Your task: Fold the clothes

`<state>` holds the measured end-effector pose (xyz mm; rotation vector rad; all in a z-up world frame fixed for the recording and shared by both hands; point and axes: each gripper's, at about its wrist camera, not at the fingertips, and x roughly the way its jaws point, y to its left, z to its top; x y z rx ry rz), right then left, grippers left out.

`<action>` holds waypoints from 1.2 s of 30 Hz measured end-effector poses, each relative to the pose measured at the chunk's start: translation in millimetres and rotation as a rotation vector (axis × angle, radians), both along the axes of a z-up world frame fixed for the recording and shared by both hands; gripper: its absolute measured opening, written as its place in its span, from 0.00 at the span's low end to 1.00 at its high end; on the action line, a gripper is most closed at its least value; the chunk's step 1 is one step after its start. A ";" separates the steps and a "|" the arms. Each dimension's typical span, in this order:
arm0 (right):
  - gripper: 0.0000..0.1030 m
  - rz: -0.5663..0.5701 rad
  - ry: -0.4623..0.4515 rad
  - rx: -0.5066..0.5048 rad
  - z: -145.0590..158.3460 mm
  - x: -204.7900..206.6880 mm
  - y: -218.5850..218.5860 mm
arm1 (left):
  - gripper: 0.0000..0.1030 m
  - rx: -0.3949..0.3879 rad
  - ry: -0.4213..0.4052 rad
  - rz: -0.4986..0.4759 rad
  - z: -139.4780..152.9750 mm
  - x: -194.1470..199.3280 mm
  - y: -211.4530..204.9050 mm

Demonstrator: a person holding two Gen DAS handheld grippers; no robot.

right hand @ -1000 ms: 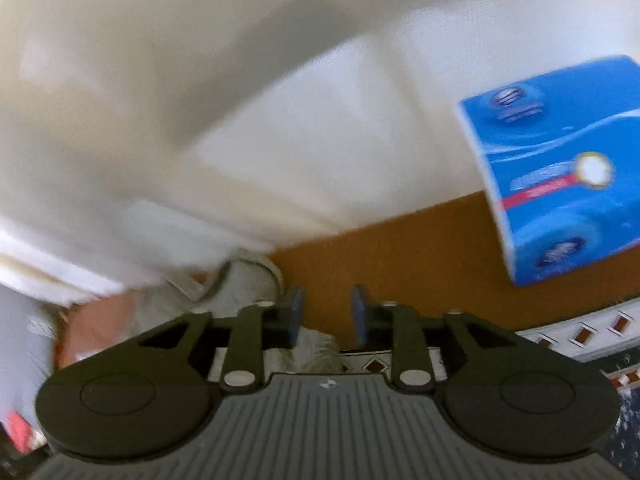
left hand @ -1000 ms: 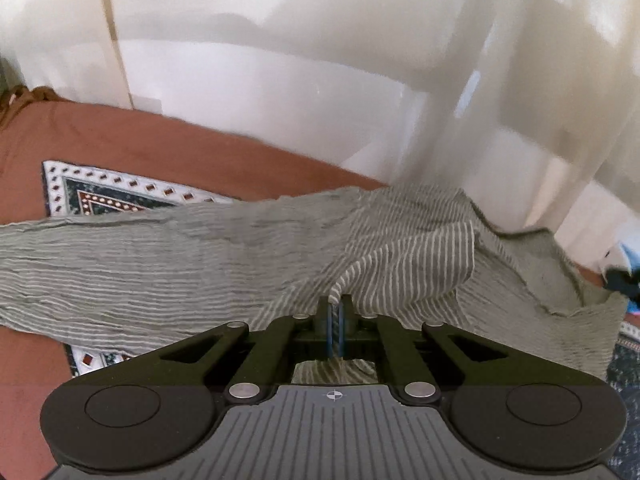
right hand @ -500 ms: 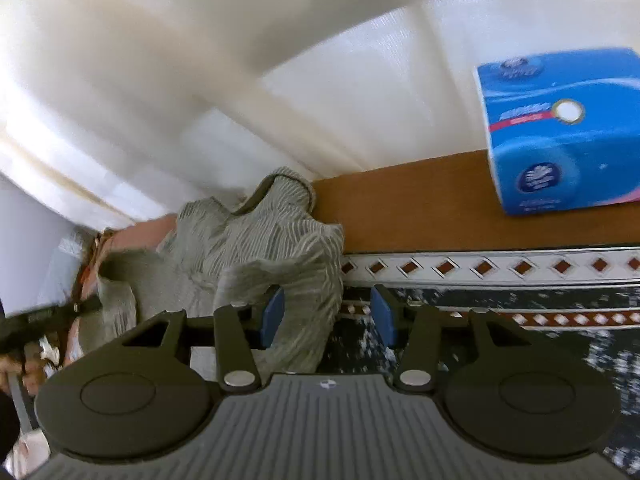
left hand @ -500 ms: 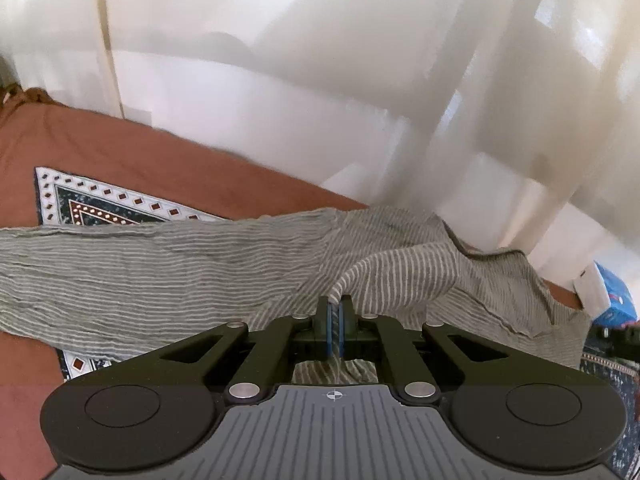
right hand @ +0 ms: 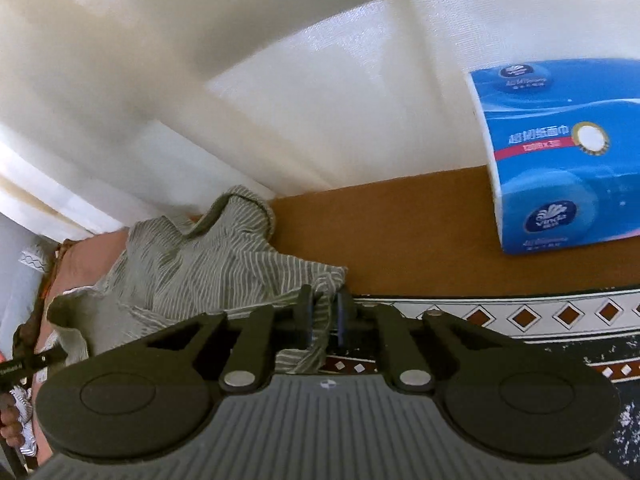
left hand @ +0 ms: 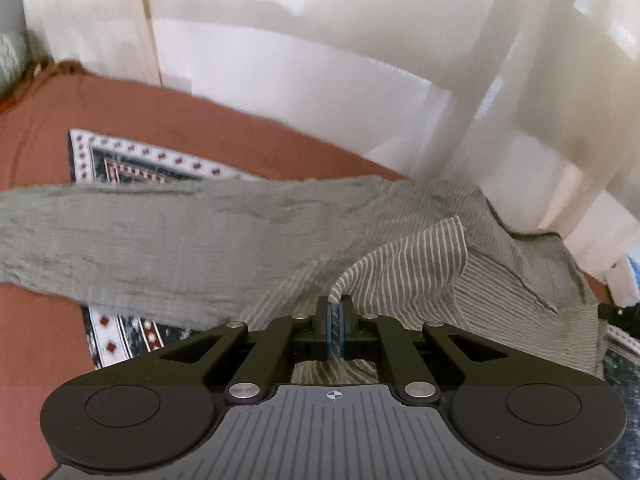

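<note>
Crinkled grey-green striped shirt (left hand: 224,240), thin gauzy cloth, sprawls ahead of both grippers over a patterned rust-brown cover (left hand: 168,124). Left gripper (left hand: 335,312) clamped fully on a raised fold. Right gripper (right hand: 323,312) jaws closing, shirt hem bunched between them, narrow gap remaining. Glossy blue tissue pack (right hand: 560,152) far right of it.

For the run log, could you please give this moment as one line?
left gripper: shut on grey striped cotton shirt | right gripper: closing, shirt hem between jaws | blue tissue pack: untouched
</note>
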<state>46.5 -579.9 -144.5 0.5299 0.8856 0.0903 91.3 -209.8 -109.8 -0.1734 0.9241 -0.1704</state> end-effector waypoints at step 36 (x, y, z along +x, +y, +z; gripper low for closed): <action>0.02 0.185 -0.182 0.091 129.6 -100.5 204.2 | 0.39 -0.135 -0.050 -0.368 17.4 -32.5 73.4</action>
